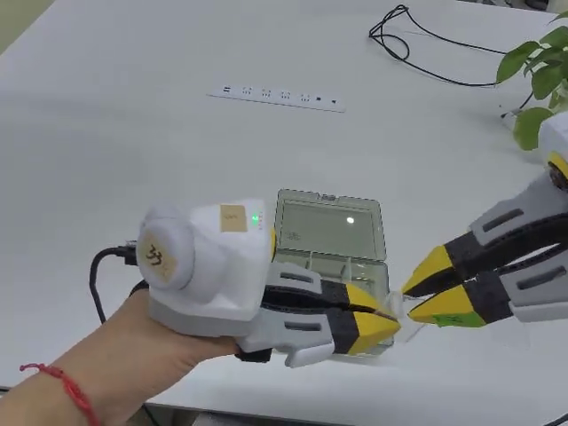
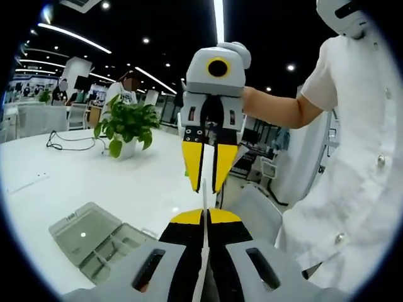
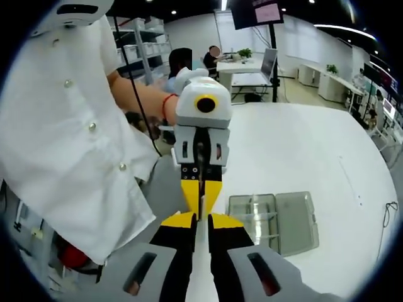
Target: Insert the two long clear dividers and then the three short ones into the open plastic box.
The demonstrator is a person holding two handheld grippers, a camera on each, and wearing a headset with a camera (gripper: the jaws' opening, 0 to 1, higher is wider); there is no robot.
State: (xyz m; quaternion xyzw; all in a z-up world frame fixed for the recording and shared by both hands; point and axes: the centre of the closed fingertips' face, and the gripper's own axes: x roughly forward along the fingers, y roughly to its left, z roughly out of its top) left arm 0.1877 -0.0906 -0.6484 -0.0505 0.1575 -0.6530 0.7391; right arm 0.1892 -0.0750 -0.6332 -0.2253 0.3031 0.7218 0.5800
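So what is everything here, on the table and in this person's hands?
table: one, white, beneath everything
plastic box: one, clear greyish, open with its lid laid back, near the table's front edge
clear divider: one, transparent, held above the box between both grippers' tips
power strip: one, white, far side of the table
cable: one, black, looped at the far right
potted plant: one, green, right edge
shirt: one, white, buttoned, on the person
red string: one, on the left wrist
left gripper: one, white, black and yellow, shut on the divider
right gripper: one, same colours, shut on the divider's other end
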